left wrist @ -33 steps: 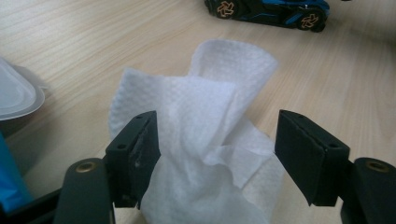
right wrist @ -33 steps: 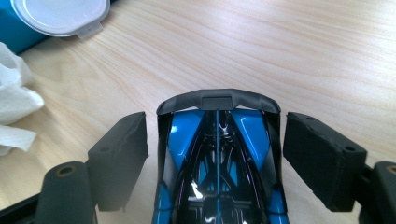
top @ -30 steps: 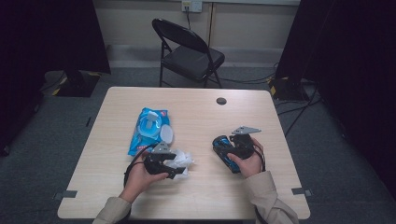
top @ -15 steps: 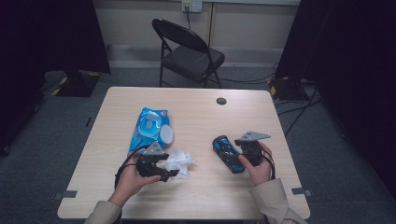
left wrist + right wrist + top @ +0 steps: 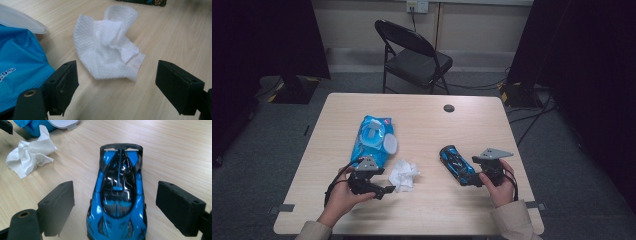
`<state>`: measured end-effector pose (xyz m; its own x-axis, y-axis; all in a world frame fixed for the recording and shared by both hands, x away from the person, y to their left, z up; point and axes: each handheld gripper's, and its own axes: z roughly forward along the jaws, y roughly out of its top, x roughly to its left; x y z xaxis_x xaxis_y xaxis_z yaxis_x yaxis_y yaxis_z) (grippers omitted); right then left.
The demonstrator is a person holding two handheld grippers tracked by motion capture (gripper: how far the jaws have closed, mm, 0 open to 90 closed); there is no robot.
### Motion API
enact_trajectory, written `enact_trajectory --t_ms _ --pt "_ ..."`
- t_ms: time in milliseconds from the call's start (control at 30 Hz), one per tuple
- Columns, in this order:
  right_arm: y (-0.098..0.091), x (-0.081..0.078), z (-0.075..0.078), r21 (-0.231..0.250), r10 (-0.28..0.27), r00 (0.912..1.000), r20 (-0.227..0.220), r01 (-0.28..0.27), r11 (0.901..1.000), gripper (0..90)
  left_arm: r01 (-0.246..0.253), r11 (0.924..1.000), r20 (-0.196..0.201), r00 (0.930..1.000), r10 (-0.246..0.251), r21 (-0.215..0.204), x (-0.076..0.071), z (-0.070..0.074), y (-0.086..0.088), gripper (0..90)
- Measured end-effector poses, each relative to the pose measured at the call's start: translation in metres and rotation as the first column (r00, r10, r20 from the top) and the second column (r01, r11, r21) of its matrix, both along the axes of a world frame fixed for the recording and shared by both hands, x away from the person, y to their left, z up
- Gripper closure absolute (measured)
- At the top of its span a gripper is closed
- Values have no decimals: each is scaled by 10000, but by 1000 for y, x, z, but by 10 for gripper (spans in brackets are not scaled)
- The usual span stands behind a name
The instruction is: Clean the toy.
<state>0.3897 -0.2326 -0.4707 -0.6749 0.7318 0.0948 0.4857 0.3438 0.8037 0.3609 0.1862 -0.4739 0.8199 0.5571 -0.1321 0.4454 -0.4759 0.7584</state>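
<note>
- Two things in hand on the table (image 5: 427, 120): crumpled white wipe (image 5: 403, 175) near the front edge, left of the middle; blue and black toy car (image 5: 456, 164) to its right, well apart from it.
- Wipe (image 5: 110, 47) lying loose on the wood, bunched and folded, just ahead of the left gripper (image 5: 116, 82); jaws spread wide and just been opening, nothing between the pads, no contact with the wipe.
- Toy car (image 5: 118, 192) standing on its wheels between the pads of the right gripper (image 5: 115, 205), tail wing pointing away; jaws spread wide and just been opening, a gap on each side of the car, no pinch.
- Left gripper (image 5: 387, 190) held low at the near left, right gripper (image 5: 473, 183) at the near right, each in one hand of the person.
- Blue pack of wipes (image 5: 373, 140) just behind the wipe, white lid flipped open, lying flat toward the middle of the table.
- Small dark round spot (image 5: 449, 108) near the far edge.
- Black folding chair (image 5: 414, 57) beyond the table, on grey floor.
</note>
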Motion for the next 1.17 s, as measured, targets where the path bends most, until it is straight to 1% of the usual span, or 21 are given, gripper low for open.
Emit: enact_trajectory --t_ms 33,67,100,133,233,333,400,500,533,567,667,700,767,800,833,867,900,933,1033,1067,1167 --pt "0 0 0 0 0 10000 0 0 10000 148 0 10000 0 10000 0 0 0 0 0 175" --pt "-4 -4 0 -68 -23 10000 37 23 10000 148 -2 10000 -68 10000 2 -89 -1 0 4 174" --pt "-4 -4 0 -68 -23 10000 37 23 10000 148 -2 10000 -68 10000 2 -89 -1 0 4 173" --pt "-8 -7 -2 -116 -71 10000 47 72 9999 148 -47 9999 -97 9999 46 -132 -3 -1 7 169" --pt "-12 -12 -4 -291 -48 10000 87 50 9996 148 -80 9999 -160 9998 78 -139 -4 -3 10 167" --pt "-14 -16 -6 -464 36 9999 146 -30 9989 148 -76 10000 -189 9998 76 -15 -6 -5 14 166" --pt "-17 -20 -7 -460 30 9998 192 -22 9989 148 -67 10000 -198 9998 68 52 -7 -6 17 165" --pt "-20 -23 -12 -659 47 9999 123 -39 9978 148 -68 9998 -172 9998 71 161 -9 -8 20 165" --pt "-22 -25 -14 -713 42 10000 33 -40 9975 148 -39 9996 -197 9998 44 296 -10 -11 24 165" --pt "-23 -27 -16 -769 43 10000 -34 -46 9970 148 -52 9995 -224 9997 59 312 -11 -12 26 166" --pt "-27 -31 -23 -1095 54 9999 -115 -67 9940 150 -40 9993 -372 9993 54 359 -13 -15 32 166" --pt "-28 -32 -25 -1276 119 9998 -135 -135 9917 153 -88 9992 -322 9994 100 378 -14 -17 34 166" --pt "-29 -36 -28 -1792 317 9993 -179 -344 9832 153 -105 9991 -380 9992 121 404 -16 -18 37 166" --pt "-30 -37 -30 -1855 318 9992 -239 -357 9820 153 -106 9989 -345 9993 121 448 -16 -19 38 165" --pt "-31 -37 -31 -1793 294 9989 -374 -357 9832 151 -136 9989 -371 9992 152 442 -16 -19 39 165" --pt "-31 -37 -31 -1793 294 9989 -374 -357 9832 151 -136 9989 -371 9992 152 442 -16 -19 39 166" --pt "-32 -38 -32 -1735 270 9985 -486 -350 9842 148 -134 9987 -334 9993 151 502 -17 -20 40 166" --pt "-33 -39 -34 -1647 191 9986 -495 -270 9860 144 -105 9986 -309 9994 121 509 -17 -21 40 166" --pt "-34 -40 -35 -1599 109 9988 -481 -185 9870 143 -64 9985 -272 9996 78 540 -17 -23 39 166" --pt "-34 -40 -36 -1541 60 9993 -382 -118 9880 139 19 9978 -212 9998 -5 655 -17 -24 39 166" --pt "-34 -41 -37 -1472 37 9995 -305 -81 9891 139 94 9976 -226 9997 -79 681 -17 -25 38 166"
